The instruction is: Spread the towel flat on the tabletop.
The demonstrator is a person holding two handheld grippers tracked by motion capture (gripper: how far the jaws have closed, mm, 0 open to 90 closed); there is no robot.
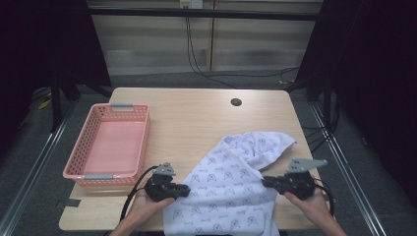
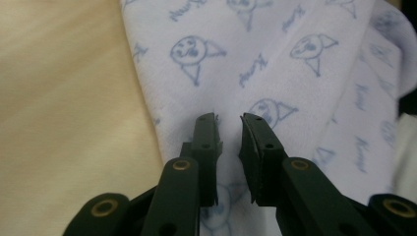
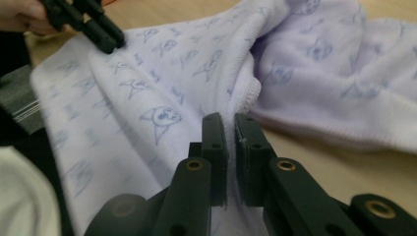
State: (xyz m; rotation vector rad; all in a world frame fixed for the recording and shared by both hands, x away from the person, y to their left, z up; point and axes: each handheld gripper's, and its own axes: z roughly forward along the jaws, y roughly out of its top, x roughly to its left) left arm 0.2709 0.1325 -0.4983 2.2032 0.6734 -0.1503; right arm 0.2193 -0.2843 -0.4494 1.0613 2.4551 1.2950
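Note:
A white towel (image 1: 231, 184) printed with small blue faces lies rumpled on the right half of the wooden table (image 1: 192, 118), and its near end hangs over the front edge. My left gripper (image 1: 187, 190) is at the towel's left edge; in the left gripper view its jaws (image 2: 228, 118) stand narrowly apart with a fold of towel (image 2: 255, 59) pinched between the pads. My right gripper (image 1: 264, 181) is at the towel's right edge, its jaws (image 3: 230, 118) almost together on a thin layer of towel (image 3: 172, 83). The left gripper (image 3: 112, 42) also appears in the right gripper view, at the far edge.
A pink plastic basket (image 1: 144, 142) with grey handles stands at the table's left side, with nothing in it. A round cable hole (image 1: 236, 102) sits near the back edge. Black cables run over the floor behind the table. Dark frames flank both sides.

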